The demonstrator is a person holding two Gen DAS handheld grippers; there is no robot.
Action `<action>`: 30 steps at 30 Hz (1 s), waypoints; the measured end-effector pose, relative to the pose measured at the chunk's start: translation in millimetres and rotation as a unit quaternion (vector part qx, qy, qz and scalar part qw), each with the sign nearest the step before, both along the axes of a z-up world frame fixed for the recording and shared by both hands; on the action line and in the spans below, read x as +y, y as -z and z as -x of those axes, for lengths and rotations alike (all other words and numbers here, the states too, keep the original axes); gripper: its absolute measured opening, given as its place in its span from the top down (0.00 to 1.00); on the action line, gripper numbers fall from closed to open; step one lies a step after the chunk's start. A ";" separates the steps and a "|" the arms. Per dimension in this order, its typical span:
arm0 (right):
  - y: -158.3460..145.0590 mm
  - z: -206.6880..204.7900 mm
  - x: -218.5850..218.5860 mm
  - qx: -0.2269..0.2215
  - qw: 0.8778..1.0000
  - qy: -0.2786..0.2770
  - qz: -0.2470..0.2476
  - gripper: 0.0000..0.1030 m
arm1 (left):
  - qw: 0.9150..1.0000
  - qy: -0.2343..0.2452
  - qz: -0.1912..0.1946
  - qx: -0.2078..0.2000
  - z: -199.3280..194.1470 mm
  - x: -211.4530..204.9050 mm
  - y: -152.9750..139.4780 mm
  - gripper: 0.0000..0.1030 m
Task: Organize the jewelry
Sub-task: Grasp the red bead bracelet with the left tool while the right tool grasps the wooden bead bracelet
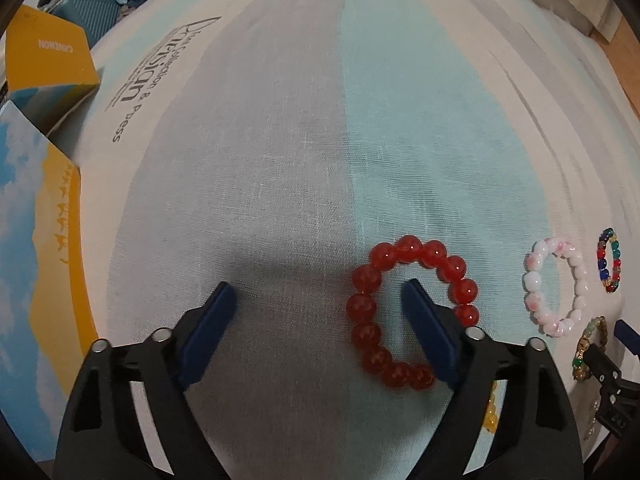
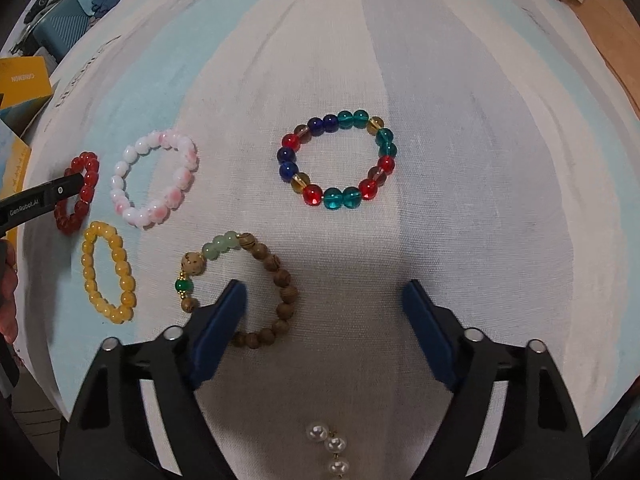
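Jaws of left gripper (image 1: 318, 300) straddle red bracelet's (image 1: 404, 312) left side.

Beaded bracelets (image 2: 337, 161) flat, well apart

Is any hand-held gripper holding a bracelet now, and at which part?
Nothing is held. The left hand-held gripper has one finger inside the red bracelet, the right hand-held gripper one inside the wooden bracelet; neither is clamped.
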State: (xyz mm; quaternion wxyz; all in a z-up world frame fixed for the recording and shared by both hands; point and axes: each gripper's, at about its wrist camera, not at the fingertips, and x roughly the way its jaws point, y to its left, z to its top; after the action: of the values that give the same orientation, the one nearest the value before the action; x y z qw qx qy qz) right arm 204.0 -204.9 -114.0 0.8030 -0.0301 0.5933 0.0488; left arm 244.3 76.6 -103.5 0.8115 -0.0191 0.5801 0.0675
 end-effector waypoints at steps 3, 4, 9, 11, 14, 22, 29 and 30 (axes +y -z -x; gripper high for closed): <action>-0.3 1.2 0.1 -0.001 1.000 -0.003 0.005 0.39 | 1.000 0.005 0.001 -0.003 3.7 0.9 -1.7 0.35; -1.1 4.3 -3.3 -0.001 1.000 -0.003 0.005 0.44 | 1.000 0.006 0.001 -0.004 5.6 1.2 -2.7 0.39; -5.8 3.7 -1.2 0.003 1.000 -0.008 0.009 0.63 | 1.000 0.020 0.001 -0.005 11.4 -2.7 -7.3 0.54; -7.3 4.8 -0.1 0.004 1.000 -0.011 0.010 0.74 | 1.000 0.024 0.001 -0.003 12.9 -4.8 -9.4 0.62; -8.8 5.3 1.4 0.008 1.000 -0.013 0.007 0.84 | 1.000 0.031 -0.001 0.001 14.1 -8.8 -11.3 0.72; -17.5 7.4 1.4 0.004 1.000 -0.011 0.005 0.93 | 0.999 0.037 0.009 0.008 18.1 -14.2 -21.4 0.88; -28.3 12.9 2.7 -0.005 1.000 -0.010 0.005 0.93 | 0.999 0.038 0.012 0.005 22.2 -14.1 -30.2 0.88; -30.6 13.6 2.8 -0.010 1.000 -0.008 0.005 0.93 | 0.999 0.040 0.012 0.004 22.7 -14.2 -31.8 0.88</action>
State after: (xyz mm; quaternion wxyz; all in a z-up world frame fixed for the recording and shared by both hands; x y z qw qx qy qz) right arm 190.4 -202.1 -83.3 0.8081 -0.0395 0.5855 0.0515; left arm 221.5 62.4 -71.7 0.8111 -0.0057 0.5842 0.0284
